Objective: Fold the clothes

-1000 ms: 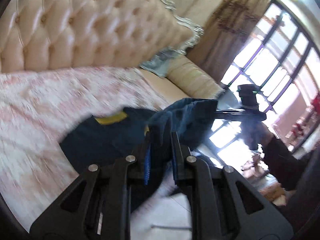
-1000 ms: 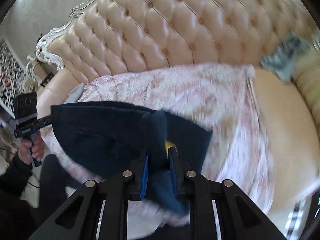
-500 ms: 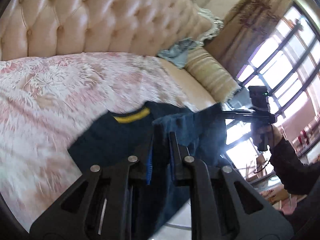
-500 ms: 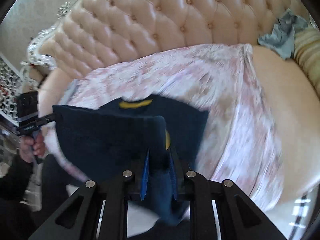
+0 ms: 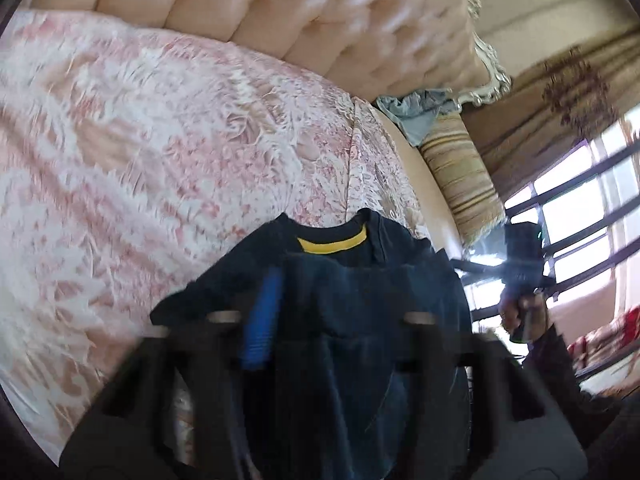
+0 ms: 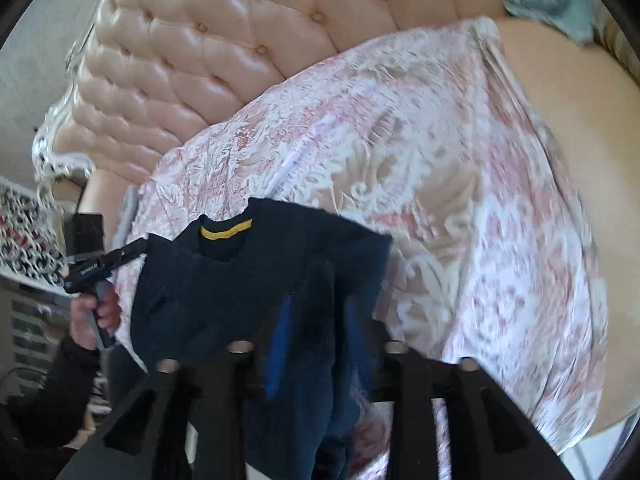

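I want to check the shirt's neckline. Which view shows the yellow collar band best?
The left wrist view: the yellow collar band sits near centre, wide and unobstructed on the dark shirt. The right wrist view shows it too, but smaller and off to the left.

Both grippers are matte black, with angular arms pierced by triangular cut-outs and silver pivot screws behind the jaws. A ribbed blue pad lines the left gripper's inner finger; the right gripper matches. A black sleeve covers the person's forearm.
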Demonstrator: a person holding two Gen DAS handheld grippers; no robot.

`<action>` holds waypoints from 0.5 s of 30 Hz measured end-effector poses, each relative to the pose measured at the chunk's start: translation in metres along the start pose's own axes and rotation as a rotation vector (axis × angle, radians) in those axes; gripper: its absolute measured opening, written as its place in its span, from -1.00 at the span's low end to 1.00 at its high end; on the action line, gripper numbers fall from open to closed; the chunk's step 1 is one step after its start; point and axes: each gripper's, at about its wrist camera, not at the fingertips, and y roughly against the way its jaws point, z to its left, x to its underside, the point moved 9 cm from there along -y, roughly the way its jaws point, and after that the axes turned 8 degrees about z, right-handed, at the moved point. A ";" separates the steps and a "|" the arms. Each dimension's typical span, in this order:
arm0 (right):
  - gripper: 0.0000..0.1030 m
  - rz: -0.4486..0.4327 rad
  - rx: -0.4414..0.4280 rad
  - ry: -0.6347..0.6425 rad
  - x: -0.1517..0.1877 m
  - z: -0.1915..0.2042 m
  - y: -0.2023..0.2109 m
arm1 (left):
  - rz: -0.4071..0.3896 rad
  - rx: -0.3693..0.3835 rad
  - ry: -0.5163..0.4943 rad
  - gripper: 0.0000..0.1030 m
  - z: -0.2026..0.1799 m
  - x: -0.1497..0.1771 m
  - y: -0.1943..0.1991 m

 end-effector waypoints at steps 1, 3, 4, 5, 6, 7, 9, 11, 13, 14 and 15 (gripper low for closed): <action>-0.10 0.000 -0.009 -0.014 0.003 -0.003 0.000 | -0.002 0.007 0.011 0.29 0.001 0.001 0.000; -0.09 0.004 -0.028 -0.018 0.005 -0.004 -0.001 | -0.006 0.029 0.020 0.32 -0.001 0.003 0.001; -0.09 0.006 -0.052 -0.010 0.006 0.001 -0.002 | -0.011 0.035 0.017 0.33 -0.002 0.005 0.002; -0.09 0.010 -0.069 -0.003 0.007 0.005 -0.003 | -0.015 0.038 0.019 0.33 -0.002 0.006 0.003; -0.08 0.016 -0.070 0.003 0.007 0.008 -0.006 | -0.018 0.045 0.037 0.33 0.001 0.007 0.004; -0.08 0.023 -0.070 0.008 0.006 0.010 -0.009 | -0.022 0.052 0.056 0.33 0.003 0.008 0.005; -0.07 0.030 -0.063 0.013 0.006 0.013 -0.013 | -0.040 0.032 0.063 0.33 0.008 0.009 0.009; -0.04 0.024 -0.060 0.018 0.006 0.016 -0.013 | -0.035 -0.013 0.032 0.33 0.008 0.013 0.007; -0.04 0.023 -0.045 0.037 0.008 0.019 -0.015 | -0.007 -0.081 -0.039 0.33 0.001 0.018 -0.001; -0.04 0.023 -0.034 0.044 0.009 0.019 -0.017 | 0.007 -0.115 -0.074 0.33 -0.002 0.021 -0.004; -0.04 0.025 -0.025 0.044 0.010 0.019 -0.019 | 0.021 -0.150 -0.109 0.33 -0.005 0.023 -0.008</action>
